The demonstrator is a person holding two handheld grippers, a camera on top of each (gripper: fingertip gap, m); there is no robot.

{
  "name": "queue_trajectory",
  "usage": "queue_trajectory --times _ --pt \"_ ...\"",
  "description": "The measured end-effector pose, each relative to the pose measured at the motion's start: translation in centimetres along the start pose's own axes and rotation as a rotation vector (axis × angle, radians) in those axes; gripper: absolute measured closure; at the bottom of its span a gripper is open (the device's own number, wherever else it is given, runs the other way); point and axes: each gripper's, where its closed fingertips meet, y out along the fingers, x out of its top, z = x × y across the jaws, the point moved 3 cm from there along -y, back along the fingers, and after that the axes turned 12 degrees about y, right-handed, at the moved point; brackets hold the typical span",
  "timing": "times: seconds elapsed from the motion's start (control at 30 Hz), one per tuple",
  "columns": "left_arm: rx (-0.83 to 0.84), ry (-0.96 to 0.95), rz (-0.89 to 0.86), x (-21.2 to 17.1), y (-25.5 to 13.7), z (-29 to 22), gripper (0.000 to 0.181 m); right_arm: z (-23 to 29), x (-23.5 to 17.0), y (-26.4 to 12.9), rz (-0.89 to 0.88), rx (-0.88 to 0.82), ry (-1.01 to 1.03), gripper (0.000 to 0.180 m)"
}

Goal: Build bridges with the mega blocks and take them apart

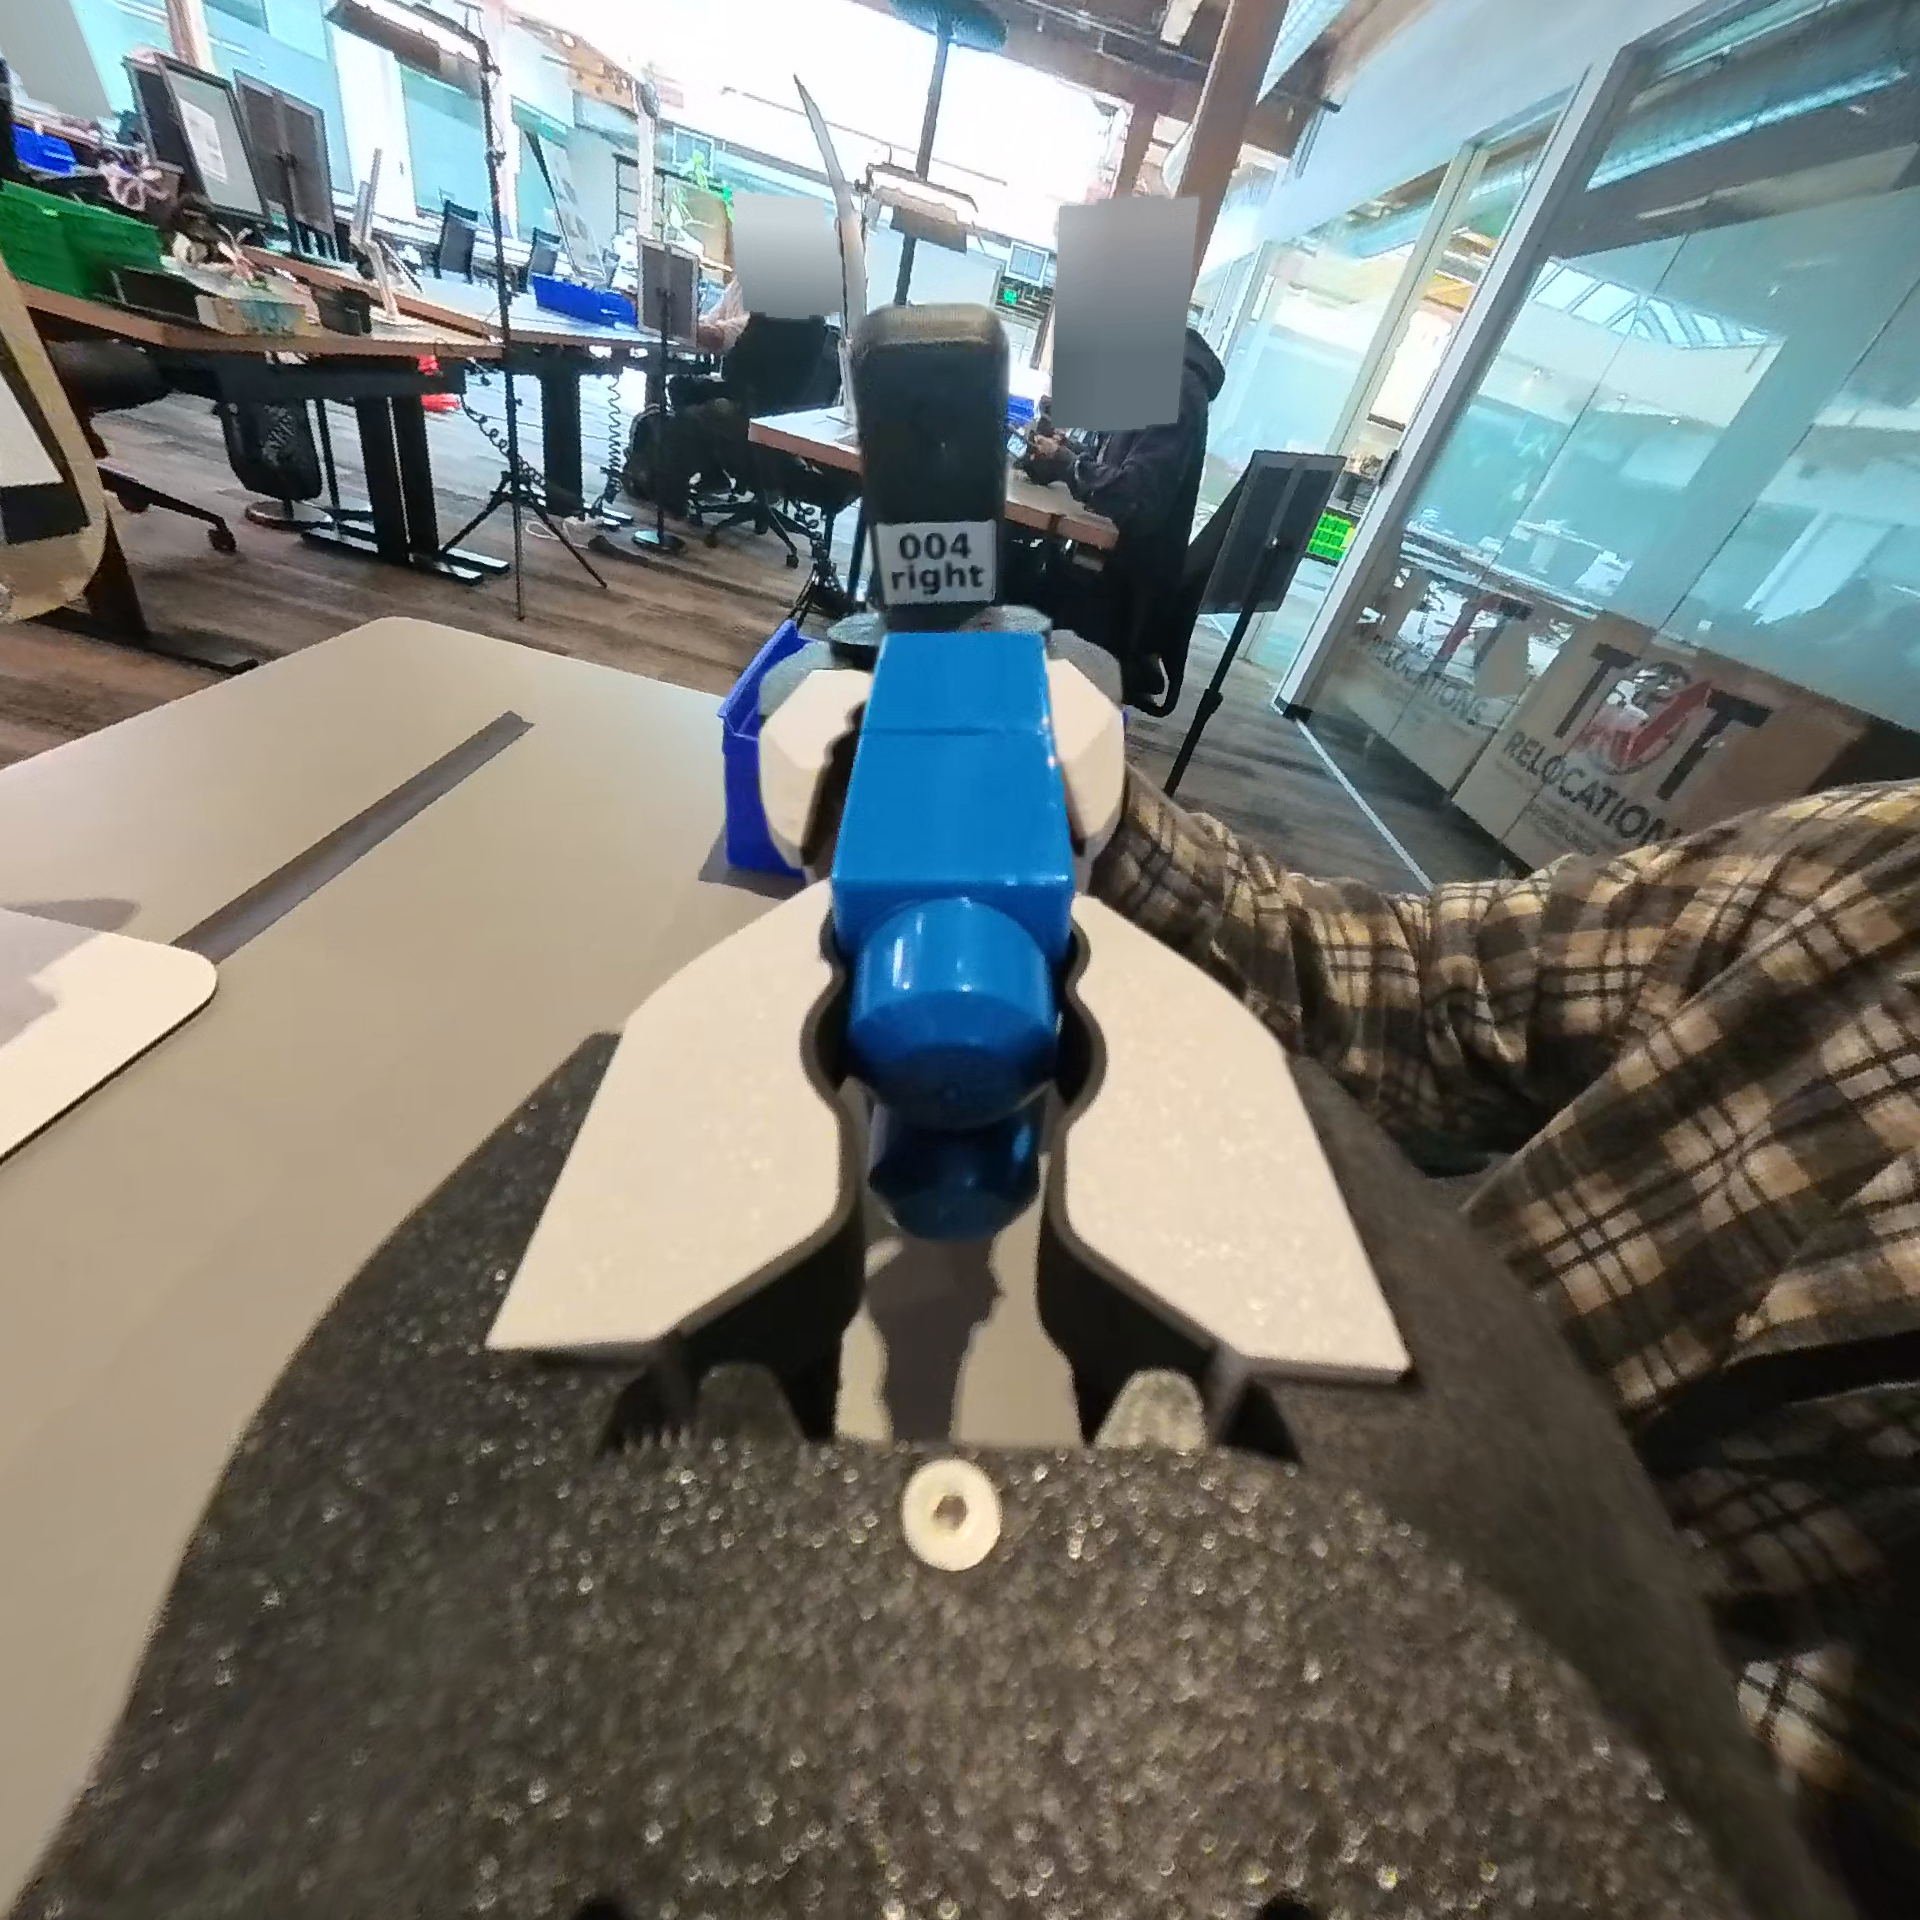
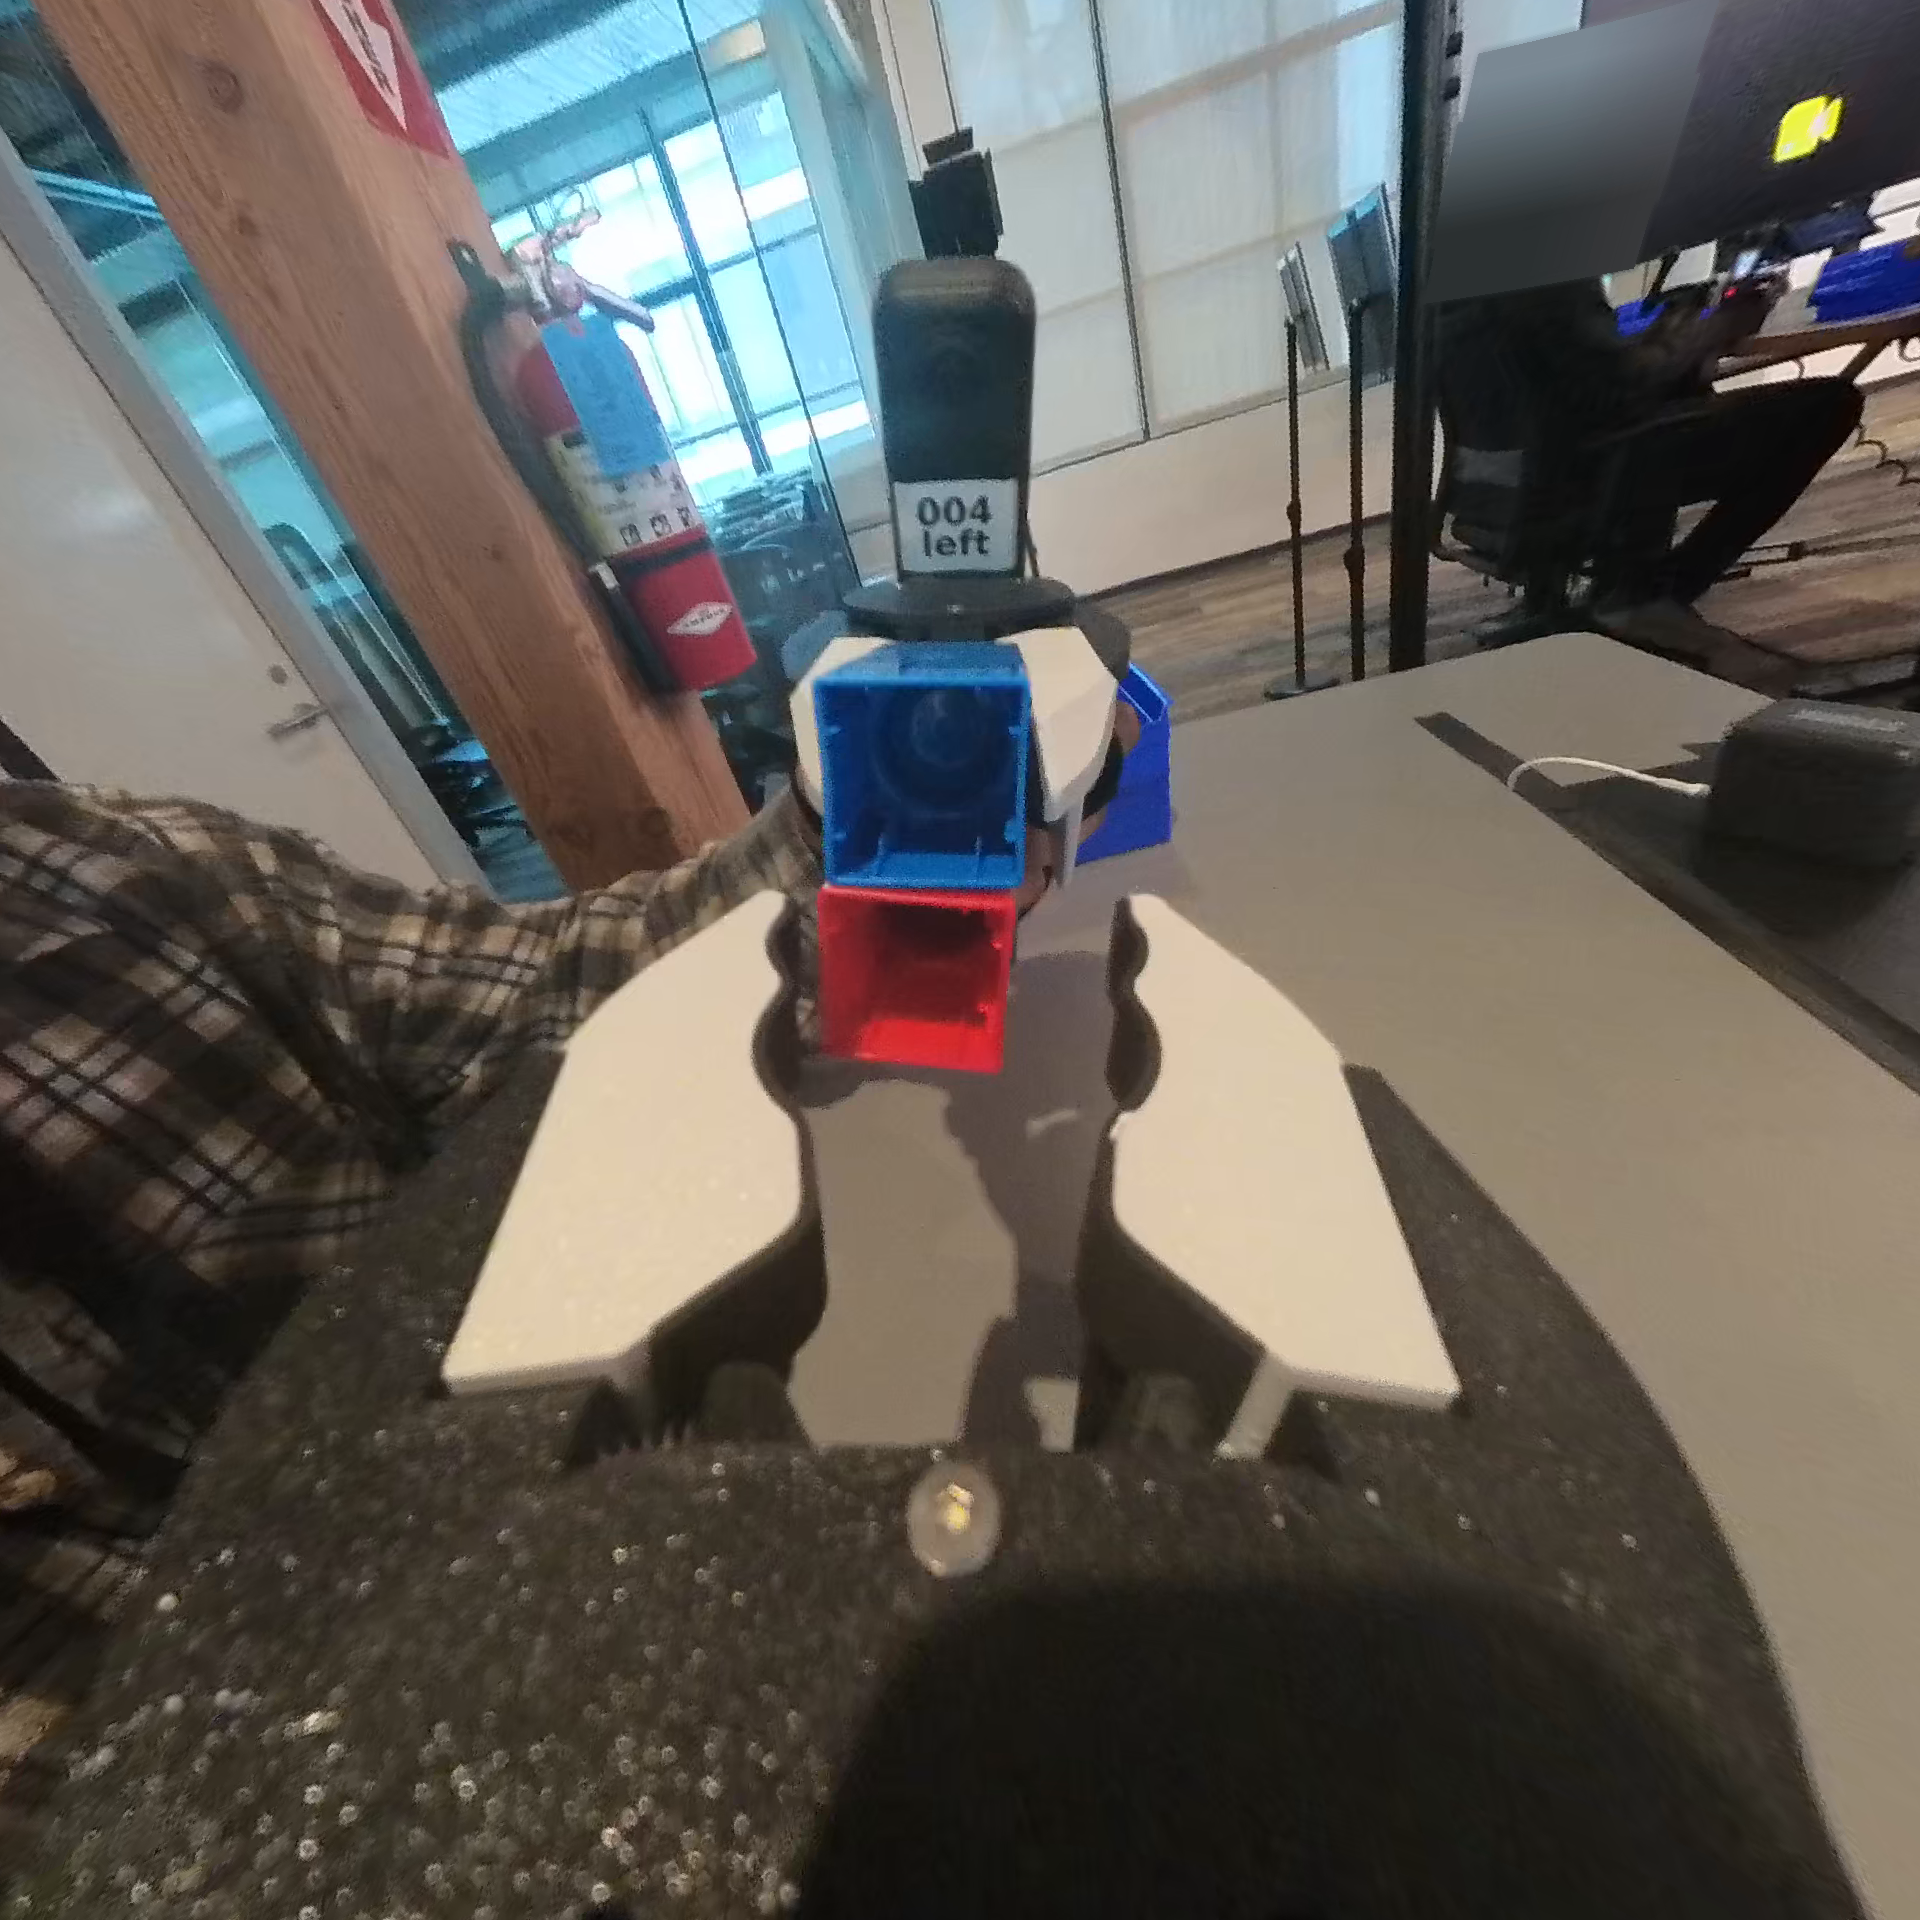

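Observation:
My left gripper [image 1: 951, 935] is shut on a blue mega block [image 1: 951, 831]; its two studs point at the left wrist camera. A second blue block [image 1: 951, 686] is joined to its far end. In the right wrist view the hollow undersides face me: the blue block [image 2: 920, 774] above and a red block [image 2: 914, 977] right below it. My right gripper [image 2: 956, 935] is open, its fingers apart on either side of the red block with a gap on the right. The left gripper [image 2: 940, 717] shows behind the blocks. The right gripper [image 1: 945, 727] faces me in the left wrist view.
The blocks are held above a grey table [image 1: 364, 831]. A blue bin [image 2: 1138, 769] stands behind the grippers, also in the left wrist view [image 1: 753, 769]. A white pad [image 1: 104, 997] lies left. A dark grey device with a white cable [image 2: 1808, 779] sits right. Plaid sleeves [image 1: 1507, 1039] flank the blocks. My two grippers' fingertips are within a few centimetres of each other.

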Motion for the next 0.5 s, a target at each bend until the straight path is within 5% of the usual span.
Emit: queue_trajectory --times 0.33,0.5 --pt "0.012 -0.004 -0.032 0.1 -0.4 0.4 0.145 -0.1 -0.1 -0.8 0.03 -0.036 -0.037 0.134" --pt "0.039 -0.011 -0.065 0.1 -0.8 1.0 0.145 -0.1 0.2 -0.4 0.009 -0.029 0.031 0.125"
